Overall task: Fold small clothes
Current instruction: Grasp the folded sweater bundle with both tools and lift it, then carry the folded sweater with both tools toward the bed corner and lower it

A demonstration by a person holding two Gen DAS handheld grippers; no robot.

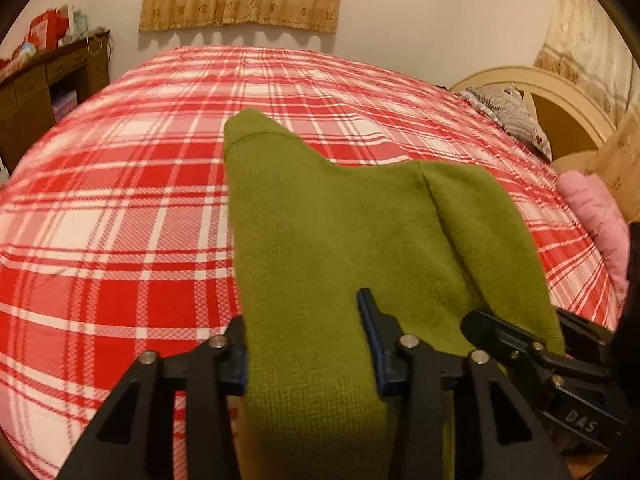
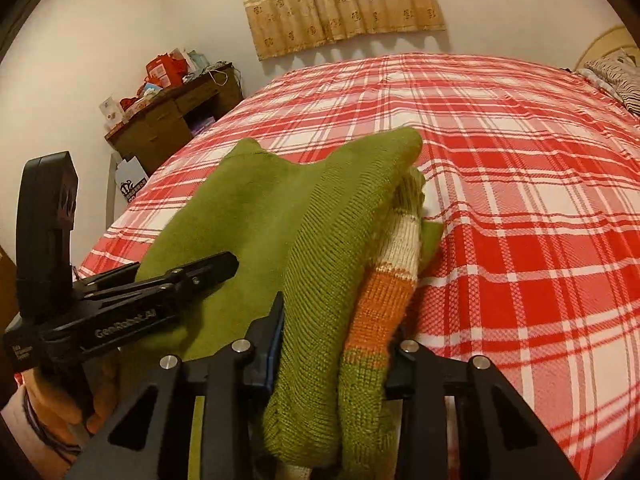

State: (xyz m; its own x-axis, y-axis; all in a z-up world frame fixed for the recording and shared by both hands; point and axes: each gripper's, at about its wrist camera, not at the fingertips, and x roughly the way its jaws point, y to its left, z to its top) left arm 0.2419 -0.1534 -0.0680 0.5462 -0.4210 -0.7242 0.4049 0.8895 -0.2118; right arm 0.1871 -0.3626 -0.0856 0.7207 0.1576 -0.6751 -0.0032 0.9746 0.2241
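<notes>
Over the bed's red-and-white plaid woven cover (image 1: 120, 208), an olive-green knitted sweater (image 1: 320, 240) with orange and cream ribbed stripes hangs lifted, its fuzzy fabric bunched in soft folds. Both tools pinch its near edge: the left hand-held gripper (image 1: 308, 340) narrowed onto the plain knit, the right hand-held gripper (image 2: 336, 344) clamped around the thicker striped roll.

Green knit sweater (image 1: 328, 216), orange-white striped sleeve, bunched, draped across red plaid bed.
</notes>
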